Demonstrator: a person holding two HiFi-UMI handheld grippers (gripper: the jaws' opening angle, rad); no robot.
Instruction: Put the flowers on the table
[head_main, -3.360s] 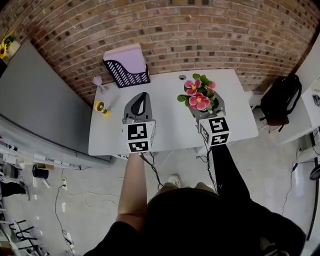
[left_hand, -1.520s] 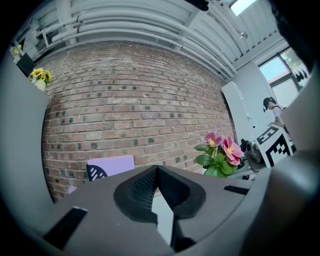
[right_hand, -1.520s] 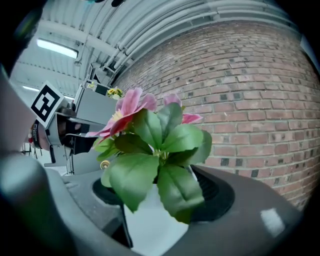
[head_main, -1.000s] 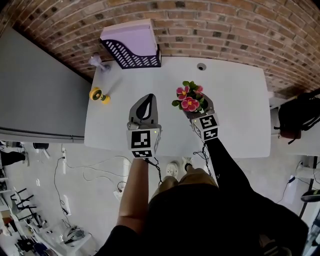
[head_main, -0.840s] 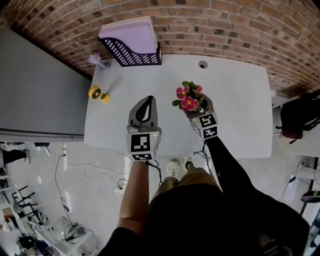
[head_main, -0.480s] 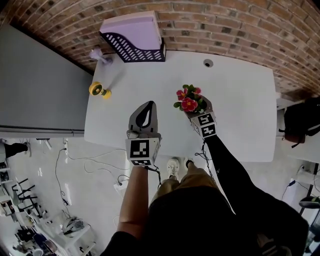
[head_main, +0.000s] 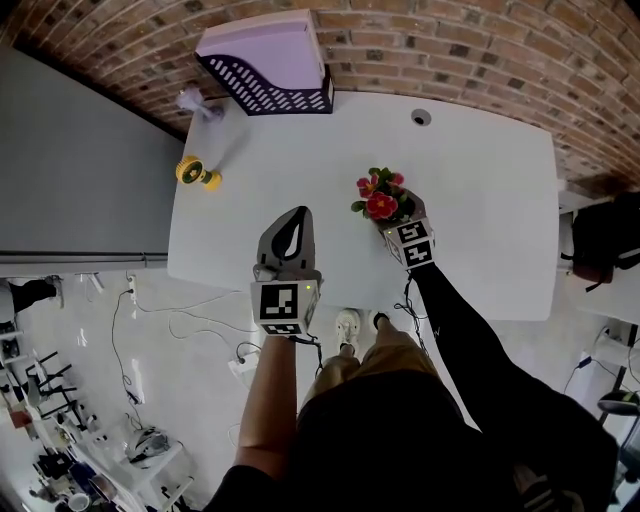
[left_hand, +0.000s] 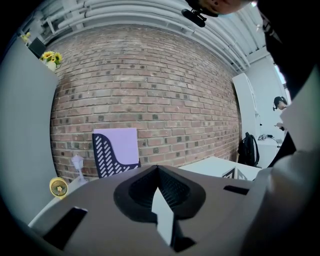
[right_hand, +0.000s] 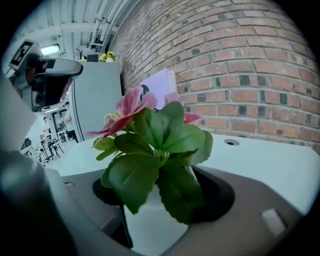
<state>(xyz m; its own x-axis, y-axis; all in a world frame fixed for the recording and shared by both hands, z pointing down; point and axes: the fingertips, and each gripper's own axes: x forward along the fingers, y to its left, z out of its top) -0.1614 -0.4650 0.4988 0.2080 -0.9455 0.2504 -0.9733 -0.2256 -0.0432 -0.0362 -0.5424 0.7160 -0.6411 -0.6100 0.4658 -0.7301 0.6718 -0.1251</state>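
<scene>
The right tool (head_main: 396, 213) is clamping narrow on the white pot (right_hand: 150, 220) of the flowers (head_main: 380, 200), its jaws pressing the pot from both sides while green leaves and pink blooms are spreading above them in the right gripper view. The flowers are sitting over the middle of the white worktop (head_main: 490, 200), upright; whether the pot's base is touching the surface cannot be told. The left tool (head_main: 290, 220) is carrying nothing, its jaws meeting at their tips in the left gripper view, with only a pale sliver showing lower down between them. It is hovering over the near left part of the worktop, well apart from the flowers, its marker cube hanging over the near edge and its jaws pointing toward the brick wall (head_main: 450, 40). The person's bare left forearm (head_main: 265, 400) is reaching straight forward from the bottom of the head view, and the right arm, in a black sleeve (head_main: 450, 320), is stretching diagonally up to the right tool. At the far left of the worktop a purple file tray (head_main: 268, 60) is standing against the wall, with a small pale lilac object (head_main: 192, 100) beside it and a small yellow fan (head_main: 198, 175) lying nearer the left edge. A round cable hole (head_main: 421, 117) is showing in the worktop beyond the flowers.
</scene>
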